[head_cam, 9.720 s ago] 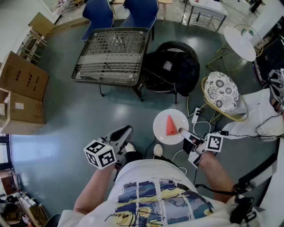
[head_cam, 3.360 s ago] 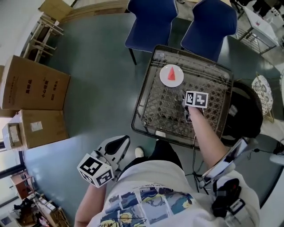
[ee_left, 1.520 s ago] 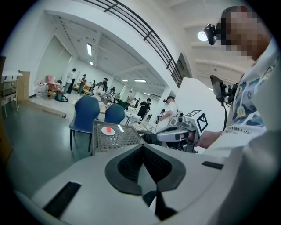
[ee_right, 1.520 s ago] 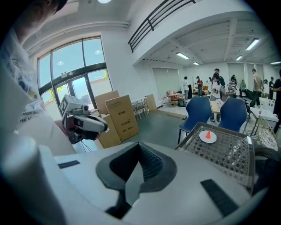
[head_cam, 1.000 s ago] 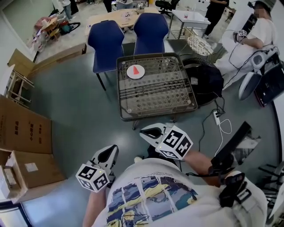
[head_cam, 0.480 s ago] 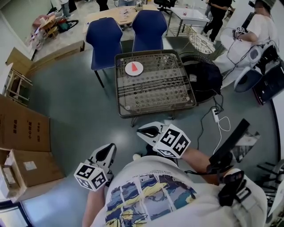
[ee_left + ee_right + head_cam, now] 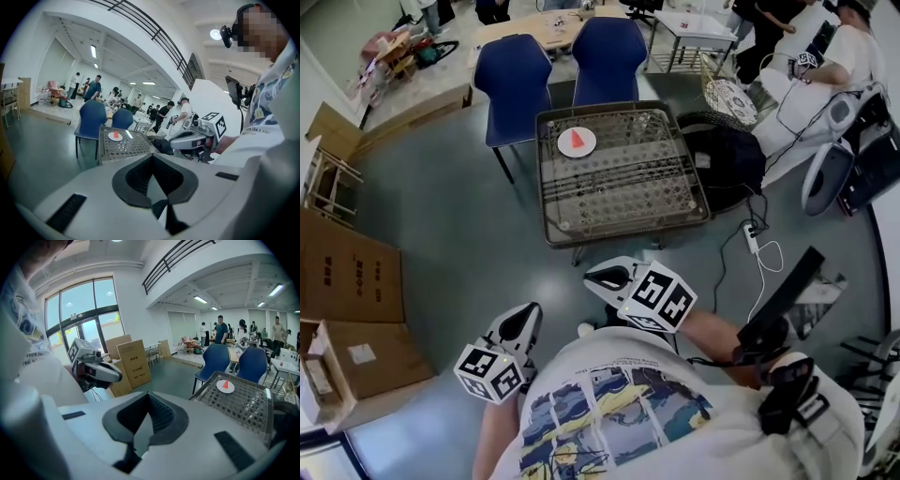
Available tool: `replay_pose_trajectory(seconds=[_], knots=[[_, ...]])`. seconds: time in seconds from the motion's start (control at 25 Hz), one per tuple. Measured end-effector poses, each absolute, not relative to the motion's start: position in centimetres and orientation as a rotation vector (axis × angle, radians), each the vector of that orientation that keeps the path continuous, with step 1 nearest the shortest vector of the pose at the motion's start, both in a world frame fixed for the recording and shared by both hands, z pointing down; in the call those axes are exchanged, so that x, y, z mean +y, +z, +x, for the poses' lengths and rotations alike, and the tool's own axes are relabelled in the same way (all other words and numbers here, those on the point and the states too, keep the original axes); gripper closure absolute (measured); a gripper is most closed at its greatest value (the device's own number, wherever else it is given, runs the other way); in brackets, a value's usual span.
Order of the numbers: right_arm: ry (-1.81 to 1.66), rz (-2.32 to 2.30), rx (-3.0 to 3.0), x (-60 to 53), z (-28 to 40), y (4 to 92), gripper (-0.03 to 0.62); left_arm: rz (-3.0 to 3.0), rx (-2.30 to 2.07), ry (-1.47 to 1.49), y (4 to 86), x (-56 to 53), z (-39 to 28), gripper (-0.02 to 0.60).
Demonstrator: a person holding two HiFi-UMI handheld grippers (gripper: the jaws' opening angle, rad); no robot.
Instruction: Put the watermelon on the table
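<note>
Watermelon (image 7: 577, 139) is a red wedge on a plate (image 7: 565, 148); left gripper (image 7: 153, 157), right gripper (image 7: 148, 394) fingers clenched.

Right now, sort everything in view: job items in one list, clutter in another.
Job: watermelon slice, its white plate, wire-top table.
Lying about: blue chairs, cardboard boxes, black bag, power strip.

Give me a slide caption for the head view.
Watermelon slice on a plate on the table; left gripper and right gripper shut, empty.
</note>
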State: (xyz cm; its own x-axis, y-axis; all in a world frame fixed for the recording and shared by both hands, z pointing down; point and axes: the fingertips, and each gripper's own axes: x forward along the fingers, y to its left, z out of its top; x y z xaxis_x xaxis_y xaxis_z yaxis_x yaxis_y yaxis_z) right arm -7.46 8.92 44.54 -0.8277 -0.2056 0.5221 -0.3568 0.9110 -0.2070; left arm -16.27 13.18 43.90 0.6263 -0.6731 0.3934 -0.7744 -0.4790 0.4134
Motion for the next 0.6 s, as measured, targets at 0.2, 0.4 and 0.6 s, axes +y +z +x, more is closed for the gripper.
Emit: replay_pose_trajectory(seconds=[0.2, 0.4, 0.6], knots=[[0.406, 0.400, -2.565, 8.78, -7.69, 44.63, 0.585, 2.292, -1.124, 0.241, 43.89, 12.90, -16.17, 0.572], [0.405, 0.396, -2.558, 8.67, -7.56, 44.97, 0.585, 2.293, -1.122, 0.242, 44.10, 12.67, -16.16, 0.572], [0.401, 0.388, -2.555, 8.19, -7.72, 45.17, 0.585, 2.291, -1.124, 0.246, 44.30, 12.35, -16.26, 0.572]])
